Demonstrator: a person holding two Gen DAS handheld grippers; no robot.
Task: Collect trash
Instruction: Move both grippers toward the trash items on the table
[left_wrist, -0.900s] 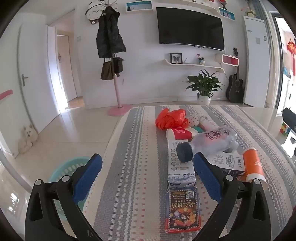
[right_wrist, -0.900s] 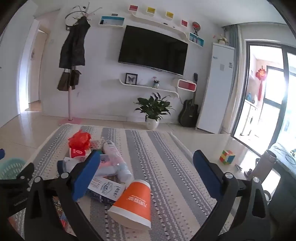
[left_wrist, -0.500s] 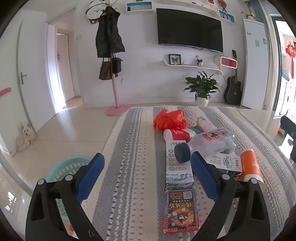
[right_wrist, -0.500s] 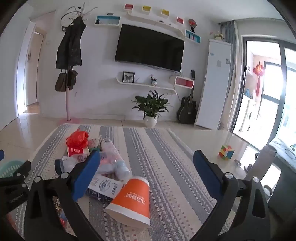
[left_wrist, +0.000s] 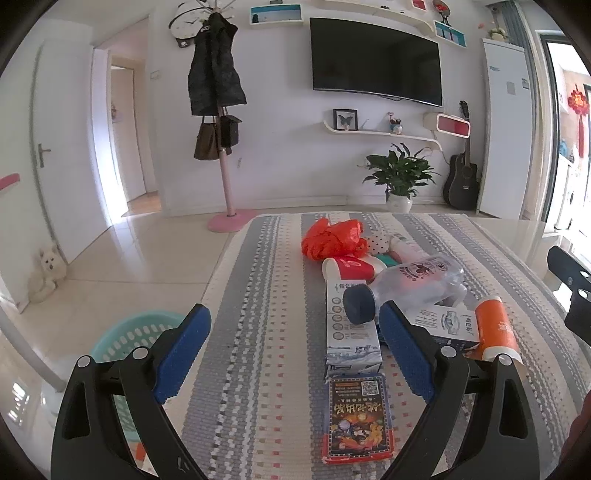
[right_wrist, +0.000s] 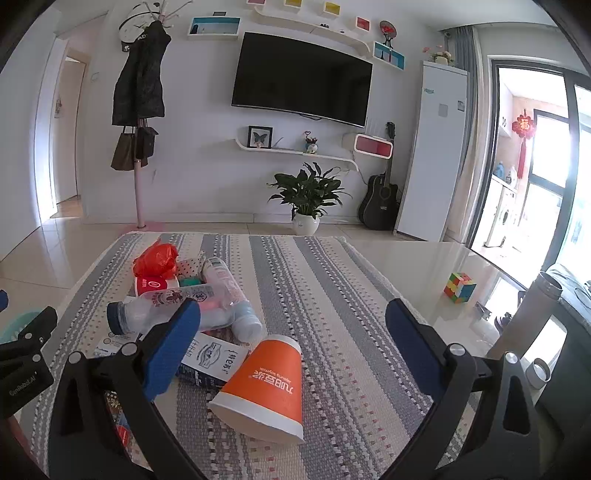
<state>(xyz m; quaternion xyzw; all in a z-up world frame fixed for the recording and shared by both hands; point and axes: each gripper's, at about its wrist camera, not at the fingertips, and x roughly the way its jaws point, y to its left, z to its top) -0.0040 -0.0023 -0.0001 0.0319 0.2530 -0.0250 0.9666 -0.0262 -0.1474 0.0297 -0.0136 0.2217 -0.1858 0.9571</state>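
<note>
Left gripper (left_wrist: 293, 349) wide open, empty, tilted down over the striped mat (left_wrist: 258, 295), right gripper (right_wrist: 293, 347) likewise above the orange paper cup (right_wrist: 266, 387)

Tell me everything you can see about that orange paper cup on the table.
The orange paper cup lies tipped on its side on the striped table mat, its wide white-rimmed mouth toward the right gripper's camera and its narrower base pointing away. White printed characters run along its side. It looks like coated paper, undented. It rests against a white printed carton; neither gripper touches it.
</note>
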